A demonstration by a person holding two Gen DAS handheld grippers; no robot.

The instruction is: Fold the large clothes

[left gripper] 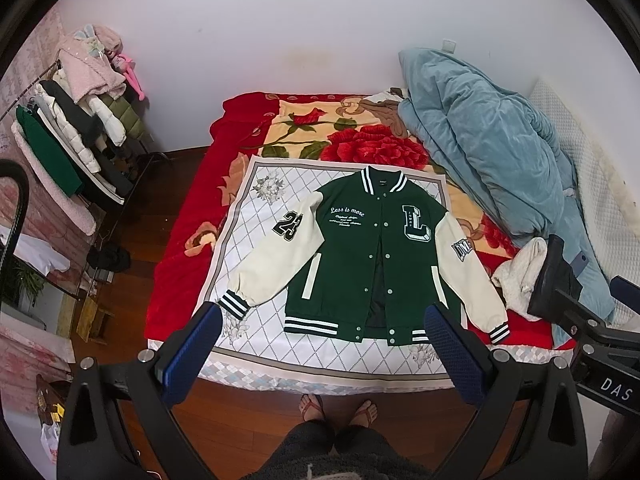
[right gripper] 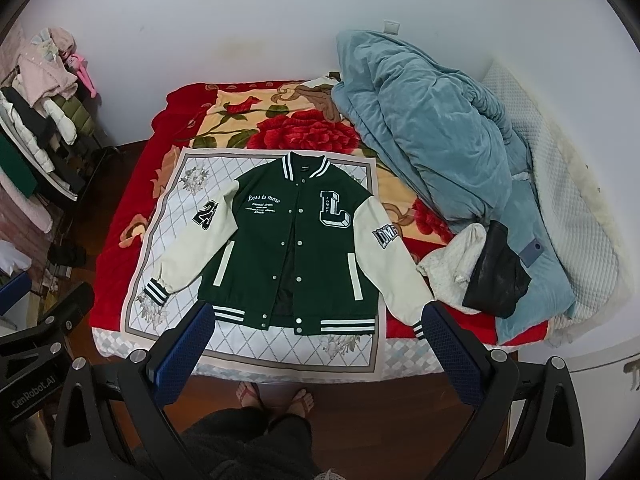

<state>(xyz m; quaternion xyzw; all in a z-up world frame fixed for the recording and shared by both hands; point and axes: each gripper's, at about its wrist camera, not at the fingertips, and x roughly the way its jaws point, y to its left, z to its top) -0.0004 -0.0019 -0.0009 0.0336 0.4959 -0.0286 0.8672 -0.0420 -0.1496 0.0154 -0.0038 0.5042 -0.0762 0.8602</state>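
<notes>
A green varsity jacket [left gripper: 360, 256] with cream sleeves lies flat and face up on a white diamond-pattern cloth [left gripper: 240, 248] on the bed, sleeves spread out to both sides; it also shows in the right wrist view [right gripper: 304, 240]. My left gripper [left gripper: 324, 344] is open and empty, held high above the bed's near edge. My right gripper [right gripper: 316, 340] is open and empty, also held above the near edge. Neither touches the jacket.
A red floral blanket [left gripper: 180, 280] covers the bed. A rumpled blue quilt [left gripper: 488, 152] lies at the right, with a white garment [right gripper: 452, 268] and a black item [right gripper: 496, 276] beside it. A clothes rack [left gripper: 76, 120] stands at the left. The person's feet [left gripper: 340, 408] are on the wooden floor.
</notes>
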